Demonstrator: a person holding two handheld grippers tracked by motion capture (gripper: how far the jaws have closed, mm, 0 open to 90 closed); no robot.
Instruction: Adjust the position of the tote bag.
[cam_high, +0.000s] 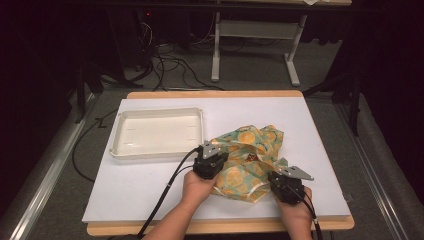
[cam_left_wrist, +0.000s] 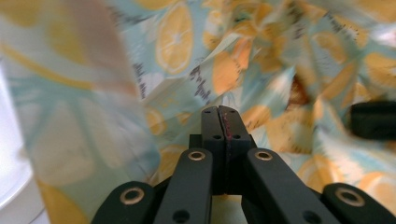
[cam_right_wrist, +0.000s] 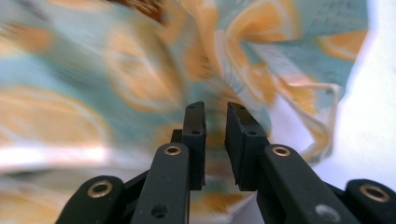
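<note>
Clearly early on: at left centre the tray (cam_high: 157, 132) sits bare; the left gripper (cam_high: 214, 161) is fully closed at the crumpled cloth (cam_high: 250, 160), mid-frame; the right gripper (cam_high: 280, 181) stands narrowly parted, gripping nothing yet

You have a cloth (cam_high: 250, 160) printed with orange and yellow citrus slices on pale blue-green, with small dark lettering between the slices and a brown patch near its middle. Its hem, seen in your right gripper view, is cream. Left of the cloth sits a plain cream-white tray (cam_high: 157, 150). Under the cloth, the table (cam_high: 150, 190) has a white top edged in light wood. Your two grippers, left (cam_left_wrist: 219, 112) and right (cam_right_wrist: 215, 109), are matte black with brass-coloured rivets.
</note>
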